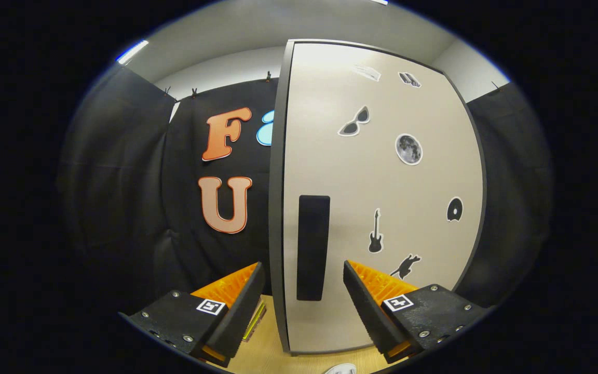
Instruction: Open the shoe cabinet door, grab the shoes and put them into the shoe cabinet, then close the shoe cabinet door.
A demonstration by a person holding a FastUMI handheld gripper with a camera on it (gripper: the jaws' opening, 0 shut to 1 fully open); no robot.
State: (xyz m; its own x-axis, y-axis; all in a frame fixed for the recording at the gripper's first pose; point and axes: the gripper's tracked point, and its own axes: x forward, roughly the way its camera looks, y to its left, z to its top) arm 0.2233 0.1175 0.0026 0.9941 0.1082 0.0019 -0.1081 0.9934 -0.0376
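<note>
While black cloth (122, 171) drapes the booth on both sides beneath a pale ceiling (236, 31) with a strip light (133, 52), the shoe cabinet (382, 197) stands upright on a light wooden surface (265, 353), its beige door (413, 176) framed in dark grey and dotted with stickers: sunglasses (355, 122), a moon (408, 149), a guitar (376, 232). A tall black handle (313, 248) runs down the door near its left edge. The gripper (304, 283) hangs just before the door with its fingers spread wide, the handle and the door's left edge lying between them, though contact cannot be judged. A white object (341, 369), partly visible, lies on the surface below the fingers; something yellow-edged (255, 322) sits behind the left finger.
</note>
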